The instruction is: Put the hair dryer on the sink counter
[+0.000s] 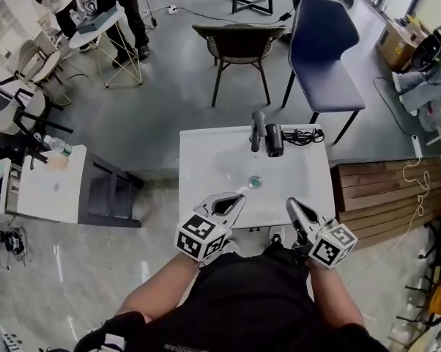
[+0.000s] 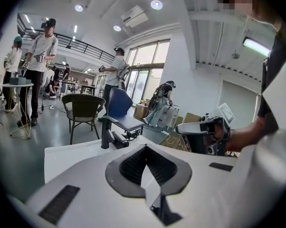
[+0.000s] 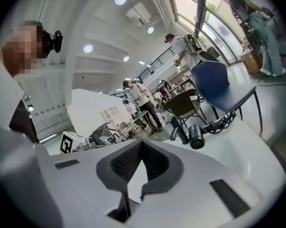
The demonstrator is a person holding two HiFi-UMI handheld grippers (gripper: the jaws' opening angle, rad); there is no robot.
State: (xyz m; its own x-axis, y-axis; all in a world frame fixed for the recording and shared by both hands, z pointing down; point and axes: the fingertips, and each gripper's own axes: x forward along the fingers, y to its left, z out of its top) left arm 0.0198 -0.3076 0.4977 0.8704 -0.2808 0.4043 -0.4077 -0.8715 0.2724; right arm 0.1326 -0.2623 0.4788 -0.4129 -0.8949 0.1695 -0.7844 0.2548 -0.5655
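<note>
Open workroom, grey floor, white sink counter (image 1: 206, 160) in middle. Black hair dryer (image 1: 275, 139) lies at counter's back edge, just beside faucet (image 1: 257, 129), cord (image 1: 302, 135) coiled to its right. Over near edge: left tongs (image 1: 237, 198) and right tongs (image 1: 292, 204), both closed, nothing between jaws, well apart from hair dryer.

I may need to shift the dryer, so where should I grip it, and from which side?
Take the dryer by its barrel, near the end that points toward you, coming from above and the front. It lies lengthwise close beside the faucet, with its cord bunched on its right, so both sides are crowded. The near end looks clear.
</note>
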